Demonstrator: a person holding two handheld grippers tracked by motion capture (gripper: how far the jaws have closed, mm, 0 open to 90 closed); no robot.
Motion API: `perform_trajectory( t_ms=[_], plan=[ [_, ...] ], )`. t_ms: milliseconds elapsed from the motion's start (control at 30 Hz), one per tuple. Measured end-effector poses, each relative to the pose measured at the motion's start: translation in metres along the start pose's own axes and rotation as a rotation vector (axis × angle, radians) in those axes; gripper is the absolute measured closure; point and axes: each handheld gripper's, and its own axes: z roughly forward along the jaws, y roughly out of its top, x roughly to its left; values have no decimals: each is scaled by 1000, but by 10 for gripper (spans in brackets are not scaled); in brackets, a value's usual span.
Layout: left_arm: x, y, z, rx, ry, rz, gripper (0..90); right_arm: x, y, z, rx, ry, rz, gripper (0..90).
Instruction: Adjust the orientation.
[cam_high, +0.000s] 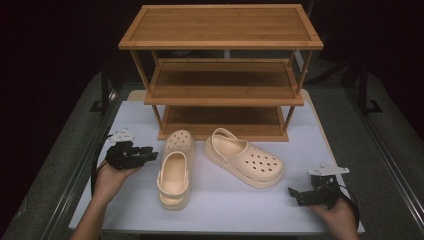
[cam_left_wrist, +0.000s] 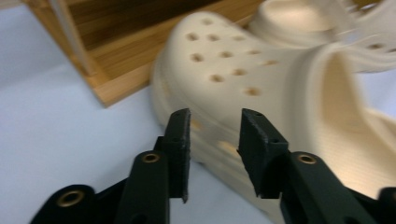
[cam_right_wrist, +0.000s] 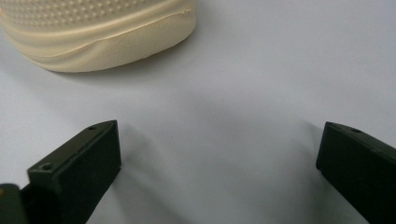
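1. High view: two cream foam clogs on the white counter (cam_high: 300, 125), in front of a three-tier wooden shoe rack (cam_high: 222, 75). The left clog (cam_high: 175, 167) lies with its toe toward the rack and its heel toward the person; the right clog (cam_high: 245, 157) lies slantwise, toe toward the person's right. The two are near each other but apart.
2. Left tongs (cam_high: 150, 154): held just beside the left clog's toe end, not touching it. Left gripper view shows the jaws partly parted with nothing between them; the perforated upper (cam_left_wrist: 233, 70) lies just beyond the tips.
3. Right tongs (cam_high: 294, 194): resting low near the counter's right front edge, jaws spread wide and released; the right clog's sole edge (cam_right_wrist: 102, 37) lies ahead, well apart.
4. Handling, judged: moulded foam, light, springy rather than stiff, matt and not slippery, not fragile. A hard pinch will dent the wall but spring back.
5. Hold, judged: clamp across the side wall at the foot opening, or the heel strap's root; the rounded toe would likely squeeze out of the jaws.
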Motion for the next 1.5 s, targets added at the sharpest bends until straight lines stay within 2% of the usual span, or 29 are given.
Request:
perform_trajectory(
  t_ms=[67, 100, 200, 267, 333, 367, 467, 500, 567, 633, 667, 700, 833, 1200, 1300, 1500],
  plan=[
    [-3, 0, -1, -6, -8, -2, 573, 0, 0, 0, -1, 0, 0, 0],
    [-12, -2, -1, -17, -30, 0, 558, 0, 0, 0, 0, 0, 2, 0],
    [-21, 0, 4, -18, -35, 19, 532, 0, 0, 0, 0, 0, 1, 0],
    [-24, 1, 6, -18, -33, 24, 531, 0, 0, 0, 0, 0, 1, 0],
    [-29, 2, 15, -2, -15, 54, 532, 0, 0, 0, -1, 0, 1, 0],
    [-29, 2, 15, -2, -15, 54, 535, 0, 0, 0, -1, 0, 1, 0],
    [-31, 1, 21, 9, 10, 68, 573, 0, 0, 0, 0, 0, 2, 0],
    [-31, 1, 22, 8, 2, 70, 603, 0, 0, 0, 0, 0, 2, 0],
    [-34, 2, 19, 14, 12, 104, 647, 0, 0, 0, 0, 0, 2, 0],
    [-34, 3, 18, 16, 17, 112, 709, 0, 0, 0, 0, 0, 2, 0],
    [-35, 3, 16, 14, 22, 120, 709, 0, 0, 0, 0, 0, 2, 0],
    [-34, 3, 14, 14, 23, 128, 753, 0, 0, 0, 0, -1, 2, 0],
    [-31, 3, 10, 8, 24, 123, 790, 0, 0, 0, 0, 0, 2, 0],
    [-11, -2, -10, 16, 61, 128, 821, 0, 0, 0, -2, 1, 3, 0],
    [-7, -4, -13, 12, 54, 127, 823, 0, 0, 0, -1, 0, 2, 0],
    [-5, -8, -15, 3, 5, 116, 822, 0, 0, 0, -1, 1, 2, 0]
  ],
)
